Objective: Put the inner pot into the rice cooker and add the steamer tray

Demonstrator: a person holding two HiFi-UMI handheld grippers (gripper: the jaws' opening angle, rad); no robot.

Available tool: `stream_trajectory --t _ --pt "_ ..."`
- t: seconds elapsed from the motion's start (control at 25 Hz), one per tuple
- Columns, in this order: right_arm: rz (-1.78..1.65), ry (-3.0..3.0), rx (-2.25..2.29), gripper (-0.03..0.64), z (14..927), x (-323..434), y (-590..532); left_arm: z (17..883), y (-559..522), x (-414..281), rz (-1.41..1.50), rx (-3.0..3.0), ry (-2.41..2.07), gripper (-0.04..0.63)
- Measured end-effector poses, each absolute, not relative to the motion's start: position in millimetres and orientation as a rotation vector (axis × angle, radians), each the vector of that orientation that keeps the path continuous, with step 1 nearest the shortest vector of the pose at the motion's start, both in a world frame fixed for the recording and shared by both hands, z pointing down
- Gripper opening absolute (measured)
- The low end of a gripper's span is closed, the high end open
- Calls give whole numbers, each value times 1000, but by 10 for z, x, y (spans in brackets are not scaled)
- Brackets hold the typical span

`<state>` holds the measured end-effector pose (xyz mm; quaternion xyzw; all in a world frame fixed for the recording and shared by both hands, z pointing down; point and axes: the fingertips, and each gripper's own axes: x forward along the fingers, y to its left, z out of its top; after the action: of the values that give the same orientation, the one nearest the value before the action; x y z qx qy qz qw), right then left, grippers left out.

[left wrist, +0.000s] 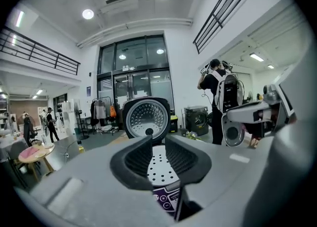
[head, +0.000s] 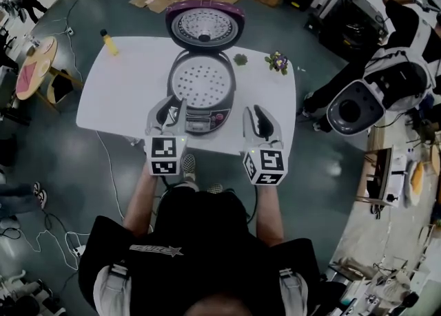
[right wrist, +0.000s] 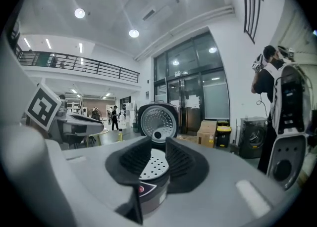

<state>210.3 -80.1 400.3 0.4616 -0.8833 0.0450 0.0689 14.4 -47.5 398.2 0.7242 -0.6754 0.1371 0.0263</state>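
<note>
The rice cooker (head: 200, 98) stands open at centre on the white bench (head: 124, 98), with the steamer tray (head: 201, 82) inside. The left gripper (head: 170, 107) and right gripper (head: 255, 111) flank its front.

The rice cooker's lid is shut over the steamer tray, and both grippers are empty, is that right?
Not quite: the lid stands open, tipped back behind the rice cooker, as the head view shows. The rest holds: the steamer tray sits in the cooker, and the left gripper and right gripper hold nothing.
</note>
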Motion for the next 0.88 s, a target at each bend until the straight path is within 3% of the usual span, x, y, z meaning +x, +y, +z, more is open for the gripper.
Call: stream_trajectory --t 0.4,0.88 --pt "98 -2635 1453 12 4149 2384 -417 4199 -55 329 407 2254 -2040 19" --pt "80 -2612 1456 6 4207 2409 -329 4211 6 340 424 2261 -2033 11"
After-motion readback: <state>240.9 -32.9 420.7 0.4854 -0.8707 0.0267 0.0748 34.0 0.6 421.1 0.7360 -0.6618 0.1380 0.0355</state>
